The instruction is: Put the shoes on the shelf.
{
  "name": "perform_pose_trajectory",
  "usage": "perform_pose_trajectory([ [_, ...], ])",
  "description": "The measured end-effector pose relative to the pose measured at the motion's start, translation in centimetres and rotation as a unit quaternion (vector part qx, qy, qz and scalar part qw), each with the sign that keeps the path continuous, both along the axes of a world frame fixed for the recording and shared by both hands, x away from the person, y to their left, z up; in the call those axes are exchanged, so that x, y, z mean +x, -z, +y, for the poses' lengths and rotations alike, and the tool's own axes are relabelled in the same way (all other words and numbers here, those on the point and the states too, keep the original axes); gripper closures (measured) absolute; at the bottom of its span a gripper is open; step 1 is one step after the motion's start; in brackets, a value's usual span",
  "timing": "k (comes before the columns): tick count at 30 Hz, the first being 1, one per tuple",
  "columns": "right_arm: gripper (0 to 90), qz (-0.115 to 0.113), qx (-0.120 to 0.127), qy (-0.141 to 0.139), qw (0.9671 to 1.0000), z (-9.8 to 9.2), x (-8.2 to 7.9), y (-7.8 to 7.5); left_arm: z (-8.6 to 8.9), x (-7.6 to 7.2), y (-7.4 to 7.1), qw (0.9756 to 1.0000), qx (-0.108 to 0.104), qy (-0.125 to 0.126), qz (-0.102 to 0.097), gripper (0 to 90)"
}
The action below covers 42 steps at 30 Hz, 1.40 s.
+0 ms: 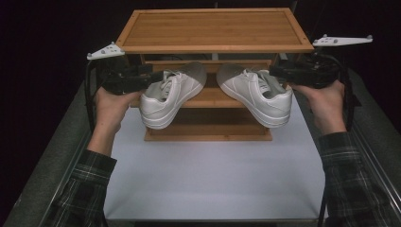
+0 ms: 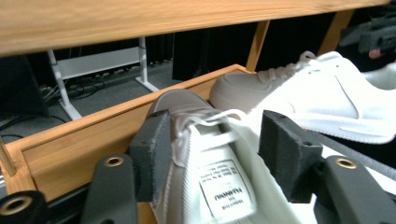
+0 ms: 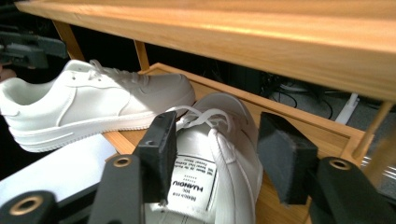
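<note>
Two white sneakers lie on the middle shelf (image 1: 211, 96) of a wooden rack (image 1: 213, 29), toes inward and heels hanging over the front edge. My left gripper (image 1: 153, 75) reaches in from the left over the left sneaker (image 1: 170, 97). In the left gripper view its jaws (image 2: 217, 154) stand open astride the tongue with the printed label (image 2: 225, 191); the right-hand pad (image 2: 285, 158) is clear of it. My right gripper (image 1: 275, 73) is at the right sneaker (image 1: 257, 94). Its jaws (image 3: 219, 156) are open too, around that shoe's tongue (image 3: 198, 184), with a gap at the right-hand pad (image 3: 285, 161).
The rack's top shelf overhangs both grippers closely. A white board (image 1: 213, 175) covers the table in front of the rack, with dark grey edges at both sides. A person's hands and plaid sleeves (image 1: 90, 179) come in from below. Cables and a white frame (image 2: 140, 70) lie behind.
</note>
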State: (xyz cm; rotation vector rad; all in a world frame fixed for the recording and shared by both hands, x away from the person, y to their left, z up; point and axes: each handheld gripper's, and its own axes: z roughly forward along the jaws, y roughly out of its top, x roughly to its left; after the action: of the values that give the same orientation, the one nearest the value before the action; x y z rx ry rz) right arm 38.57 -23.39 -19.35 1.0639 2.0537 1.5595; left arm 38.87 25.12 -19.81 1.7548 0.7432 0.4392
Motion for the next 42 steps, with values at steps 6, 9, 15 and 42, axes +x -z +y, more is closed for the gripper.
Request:
perform_pose_trajectory([
  [6,31.6,-0.007,0.015,-0.001,0.9999,-1.5,-1.8,-0.5,0.8,-1.4,-0.3,0.9996,0.002,0.024,-0.011,30.4],
  [9,26.1,-0.007,0.007,-0.003,0.9999,-2.1,-2.7,-0.5,1.7,-2.1,0.0,0.9993,0.004,0.035,-0.013,24.3],
  [15,21.9,-0.009,0.017,-0.016,0.9997,-3.8,-4.3,0.9,3.2,-3.3,1.3,0.9982,0.008,0.056,-0.018,16.9],
  [42,13.8,0.019,-0.011,-0.087,0.9959,-2.1,-4.8,8.4,2.6,-3.7,8.0,0.9949,0.037,0.094,0.004,10.1],
])
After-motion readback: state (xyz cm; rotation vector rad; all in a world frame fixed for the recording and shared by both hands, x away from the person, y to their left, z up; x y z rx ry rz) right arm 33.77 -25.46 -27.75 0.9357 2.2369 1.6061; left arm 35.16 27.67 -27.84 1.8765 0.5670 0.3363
